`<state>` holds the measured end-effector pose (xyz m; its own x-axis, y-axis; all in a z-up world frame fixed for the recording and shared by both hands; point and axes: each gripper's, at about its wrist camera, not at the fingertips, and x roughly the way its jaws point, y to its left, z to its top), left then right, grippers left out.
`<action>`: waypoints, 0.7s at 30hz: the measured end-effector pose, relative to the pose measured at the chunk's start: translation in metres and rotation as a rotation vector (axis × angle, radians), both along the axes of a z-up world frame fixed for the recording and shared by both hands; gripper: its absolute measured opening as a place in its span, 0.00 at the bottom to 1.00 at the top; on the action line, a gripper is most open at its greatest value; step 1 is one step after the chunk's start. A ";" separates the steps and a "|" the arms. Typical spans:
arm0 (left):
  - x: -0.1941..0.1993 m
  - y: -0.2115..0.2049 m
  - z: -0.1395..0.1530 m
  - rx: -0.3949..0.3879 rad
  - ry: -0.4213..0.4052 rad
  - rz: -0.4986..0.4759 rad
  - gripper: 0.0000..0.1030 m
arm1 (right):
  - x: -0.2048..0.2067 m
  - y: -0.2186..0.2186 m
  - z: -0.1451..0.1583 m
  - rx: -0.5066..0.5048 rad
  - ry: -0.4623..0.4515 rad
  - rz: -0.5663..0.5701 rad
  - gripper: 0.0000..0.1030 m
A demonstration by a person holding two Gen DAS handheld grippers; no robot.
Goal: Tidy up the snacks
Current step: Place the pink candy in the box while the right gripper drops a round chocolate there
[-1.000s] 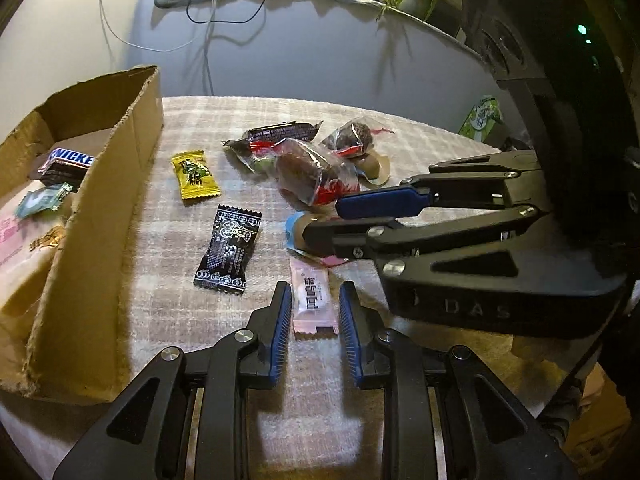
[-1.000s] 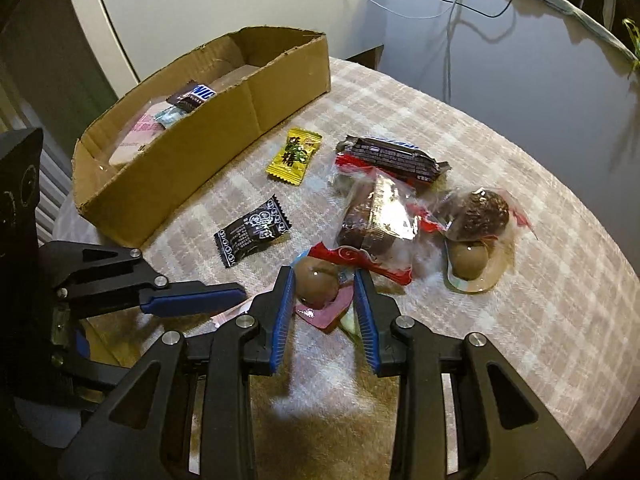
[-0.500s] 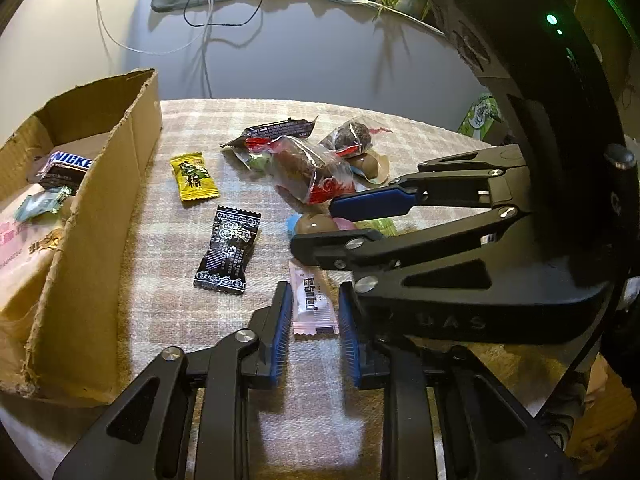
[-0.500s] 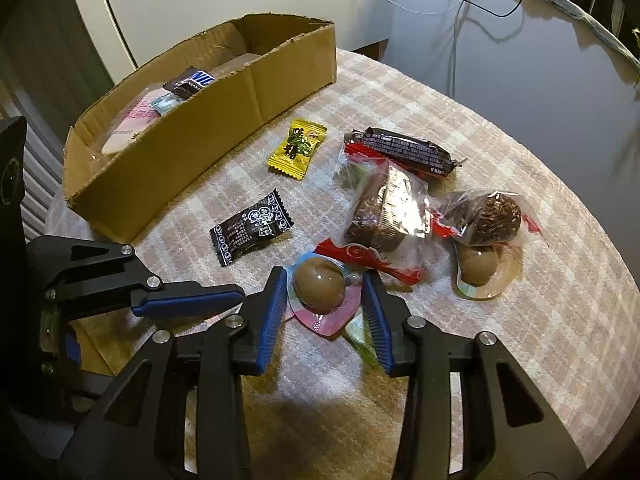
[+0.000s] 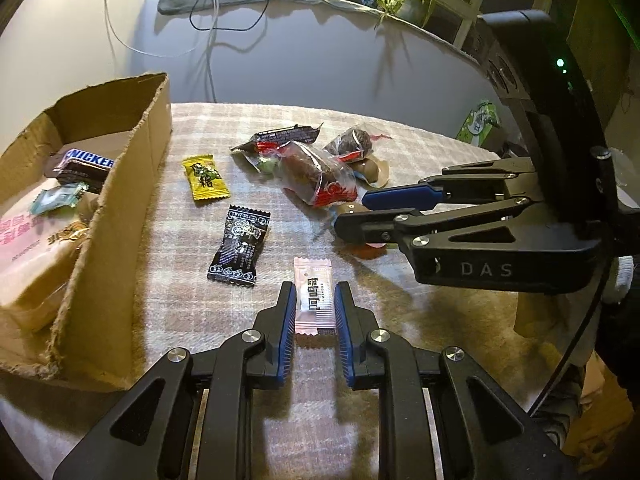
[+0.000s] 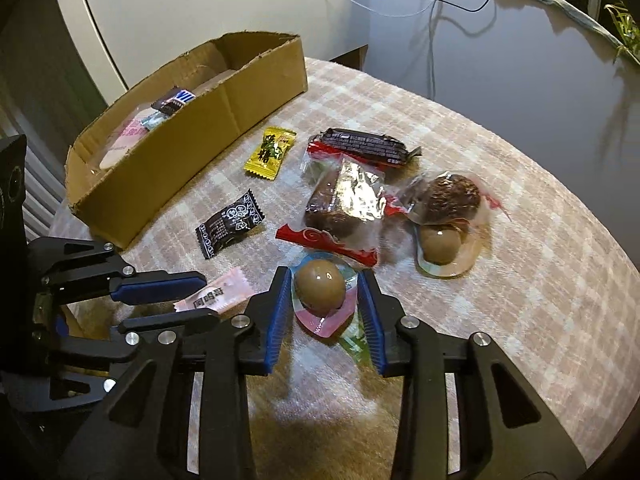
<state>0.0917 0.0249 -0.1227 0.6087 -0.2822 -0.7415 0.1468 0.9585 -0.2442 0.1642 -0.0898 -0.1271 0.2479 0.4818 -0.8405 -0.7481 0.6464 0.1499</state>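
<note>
You see a beige-and-white plaid counter cloth point(image 5: 420, 152), a yellow candy wrapper point(image 5: 205, 177), a black patterned sachet point(image 5: 239, 245), and a pale pink sachet point(image 5: 313, 295).

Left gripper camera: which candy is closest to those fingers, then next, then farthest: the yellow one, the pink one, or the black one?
Seen from the left gripper:
1. Pink candy: right between the fingers, at their tips.
2. Black candy: a little ahead, to the left.
3. Yellow candy: farthest, further back and left, near the cardboard box.
</note>
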 end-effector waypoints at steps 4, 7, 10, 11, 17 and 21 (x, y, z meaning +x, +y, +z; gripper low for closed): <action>-0.006 0.001 0.010 0.002 -0.024 0.000 0.17 | -0.007 -0.003 0.012 0.017 -0.015 0.003 0.34; -0.008 0.003 0.019 -0.005 -0.045 0.007 0.17 | -0.011 -0.003 0.021 0.024 -0.031 0.006 0.34; -0.010 0.009 0.027 -0.003 -0.068 0.017 0.17 | -0.014 -0.002 0.032 0.036 -0.046 0.013 0.34; -0.011 0.011 0.030 0.002 -0.078 0.021 0.17 | -0.014 -0.001 0.036 0.040 -0.050 0.015 0.34; -0.013 0.035 0.049 0.010 -0.121 0.066 0.17 | -0.018 0.015 0.058 0.077 -0.080 0.039 0.34; -0.014 0.054 0.057 0.022 -0.145 0.106 0.17 | -0.021 0.035 0.068 0.100 -0.092 0.065 0.35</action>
<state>0.0782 0.0786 -0.0661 0.7349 -0.1958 -0.6493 0.0769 0.9753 -0.2070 0.1431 -0.0550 -0.0595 0.2873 0.5799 -0.7624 -0.8016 0.5812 0.1400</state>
